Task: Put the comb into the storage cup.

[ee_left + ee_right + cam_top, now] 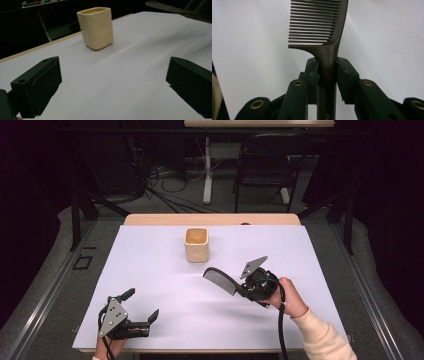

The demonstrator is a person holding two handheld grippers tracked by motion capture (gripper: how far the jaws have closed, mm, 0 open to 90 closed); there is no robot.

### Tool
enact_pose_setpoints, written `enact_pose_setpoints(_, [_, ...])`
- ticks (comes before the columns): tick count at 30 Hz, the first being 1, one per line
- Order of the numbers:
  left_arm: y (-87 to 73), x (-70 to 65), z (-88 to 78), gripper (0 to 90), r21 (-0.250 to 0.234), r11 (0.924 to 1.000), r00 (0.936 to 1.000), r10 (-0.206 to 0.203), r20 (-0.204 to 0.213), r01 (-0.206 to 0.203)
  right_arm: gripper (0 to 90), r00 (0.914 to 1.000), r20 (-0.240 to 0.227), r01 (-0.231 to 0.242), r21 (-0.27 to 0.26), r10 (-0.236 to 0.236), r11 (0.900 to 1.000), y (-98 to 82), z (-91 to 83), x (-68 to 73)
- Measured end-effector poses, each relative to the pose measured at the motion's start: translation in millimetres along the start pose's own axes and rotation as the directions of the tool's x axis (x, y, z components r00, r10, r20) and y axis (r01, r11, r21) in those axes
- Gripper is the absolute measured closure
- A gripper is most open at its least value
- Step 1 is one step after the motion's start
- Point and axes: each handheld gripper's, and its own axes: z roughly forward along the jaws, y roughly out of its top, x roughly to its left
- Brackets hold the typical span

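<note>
Right gripper: my right gripper was clamped on the comb, jaws pinched narrow on its handle, one on each side.
Grip detail: in the right gripper view the comb handle ran straight up between my pads, both pressing on it; teeth pointed to the left of that view.
Comb position: held off the table, toothed end sticking out from the gripper toward the cup, handle end buried in the jaws; tilted, not flat on the sheet.
Comb vs cup: comb tip was near the cup but apart from it, on the side nearer me and a bit right.
Left gripper: my left gripper was spread wide, nothing between the jaws.
Left gripper place: low at the near left part of the sheet, well apart from the comb and cup.
Left gripper view: cup stood upright ahead, beyond the two jaws, not touching them; far end of the comb showed dimly at top right.
Cup: cream, squarish with rounded corners, open top, upright on the far middle of the sheet.
Surface: white sheet covering a wooden table, edge of wood showing at the far side.
Hands: my right hand gripped the right gripper's body, cream sleeve behind it.
</note>
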Motion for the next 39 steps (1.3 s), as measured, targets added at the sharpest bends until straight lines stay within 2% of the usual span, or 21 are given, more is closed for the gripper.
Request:
enact_pose_setpoints(9, [0.0,-0.1,0.2,0.1,0.001,1.0,1.0,-0.001,0.004,0.001,71.3,0.9995,0.022,-0.023,-0.043,0.023,0.999,0.1,2.7,-4.4])
enact_pose_setpoints(20, [-0.3,0.1,0.5,0.1,0.003,1.0,1.0,-0.001,0.008,0.001,71.3,0.9991,0.031,-0.026,-0.086,0.029,0.996,2.5,3.2,-7.0])
enact_pose_setpoints(29, [-0.2,-0.5,0.7,0.1,0.003,1.0,0.9999,-0.003,0.01,0.003,71.3,0.9976,0.044,-0.048,-0.125,0.054,0.991,4.0,3.6,-9.0])
enact_pose_setpoints(39, [-0.2,0.4,1.3,0.1,0.002,1.0,1.0,-0.006,0.008,0.005,71.4,0.9946,0.057,-0.074,-0.191,0.086,0.979,5.6,1.3,-16.6])
